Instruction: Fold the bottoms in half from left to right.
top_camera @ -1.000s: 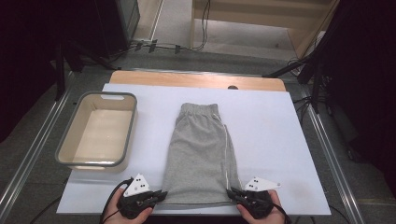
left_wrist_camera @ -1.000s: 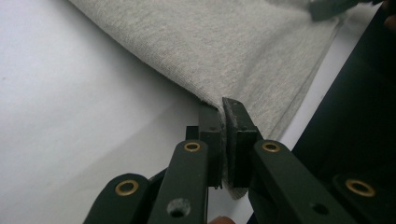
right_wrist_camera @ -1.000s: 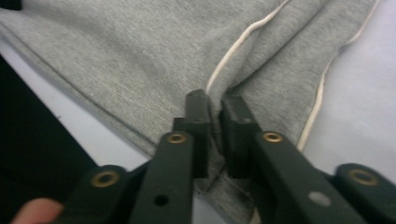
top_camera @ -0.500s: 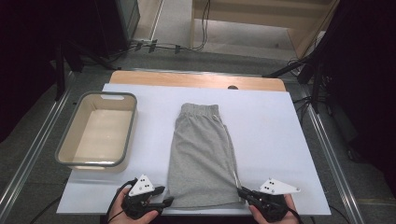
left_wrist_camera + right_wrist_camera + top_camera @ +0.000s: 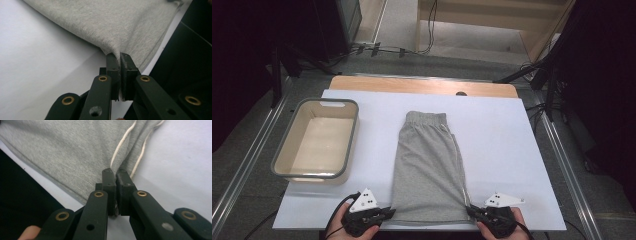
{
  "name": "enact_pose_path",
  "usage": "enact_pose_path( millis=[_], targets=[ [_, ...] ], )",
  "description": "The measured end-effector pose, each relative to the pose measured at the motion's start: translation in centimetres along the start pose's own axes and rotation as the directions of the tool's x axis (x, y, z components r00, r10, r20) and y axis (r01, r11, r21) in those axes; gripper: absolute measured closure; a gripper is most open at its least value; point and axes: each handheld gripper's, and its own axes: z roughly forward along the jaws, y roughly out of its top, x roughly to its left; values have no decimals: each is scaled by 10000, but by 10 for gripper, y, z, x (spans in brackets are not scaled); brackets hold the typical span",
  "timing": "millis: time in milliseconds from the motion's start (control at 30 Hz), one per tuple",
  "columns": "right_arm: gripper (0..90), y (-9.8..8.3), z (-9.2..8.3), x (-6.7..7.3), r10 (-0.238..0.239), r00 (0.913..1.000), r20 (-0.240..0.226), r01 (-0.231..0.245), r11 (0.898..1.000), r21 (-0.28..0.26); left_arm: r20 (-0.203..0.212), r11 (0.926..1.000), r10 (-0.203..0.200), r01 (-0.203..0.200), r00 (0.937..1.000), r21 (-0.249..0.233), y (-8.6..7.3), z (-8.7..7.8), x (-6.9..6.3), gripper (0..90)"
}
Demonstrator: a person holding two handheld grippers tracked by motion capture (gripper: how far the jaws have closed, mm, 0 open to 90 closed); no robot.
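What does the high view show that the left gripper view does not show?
The high view alone: the beige bin, the shorts' waistband, the right hand-held gripper and both hands. The left gripper view alone: up close, the left hand-held gripper is shut on a pinch of the hem corner, the jaws pressed together with fabric bunched at their tips. Both: the grey shorts lying on the white sheet.

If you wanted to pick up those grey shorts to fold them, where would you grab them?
Probably the two near hem corners, from the table's near edge. The grey shorts lie flat, waistband far, so the hem is closest. The left gripper and right gripper are each shut on a corner there, one per side, so the cloth should lift evenly.
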Motion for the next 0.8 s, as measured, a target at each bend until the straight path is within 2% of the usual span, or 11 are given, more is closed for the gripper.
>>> enact_pose_path(
  millis=[67,100,133,167,200,300,500,567,600,800],
  targets=[
    [832,1,1,2,-39,10000,-89,39,10000,5,249,9998,172,-174,9995,107,-2,-1,2,867],
    [760,2,1,3,10,9996,-275,-16,9998,-207,319,9997,224,-227,9992,67,-3,-1,3,860],
    [660,4,-1,1,158,9973,-720,-196,9984,-529,392,9998,202,-199,9990,-70,-4,0,4,835],
    [575,9,-2,-1,293,9922,-1214,-394,9959,-817,415,9997,142,-134,9990,-189,-4,1,5,777],
    [525,16,-3,-3,199,9907,-1342,-342,9939,-1048,329,9995,49,-38,9994,-319,-4,1,6,682],
    [510,39,-6,-12,61,9951,-989,-208,9888,-1478,326,9958,-217,245,9992,-888,-1,-1,8,439],
    [532,80,13,-39,-87,10000,-27,82,9862,-1653,196,9819,-516,543,9985,-1812,3,-9,10,131],
    [532,92,23,-48,88,9999,95,-71,9853,-1709,375,9759,-575,641,9976,-2085,3,-11,12,65],
    [532,97,28,-51,196,9998,32,-187,9845,-1746,498,9742,-567,662,9971,-2160,3,-12,13,4],
    [572,121,56,-68,491,9985,224,-448,9852,-1654,360,9657,-493,568,9981,-2533,1,-15,14,0]
  ],
)
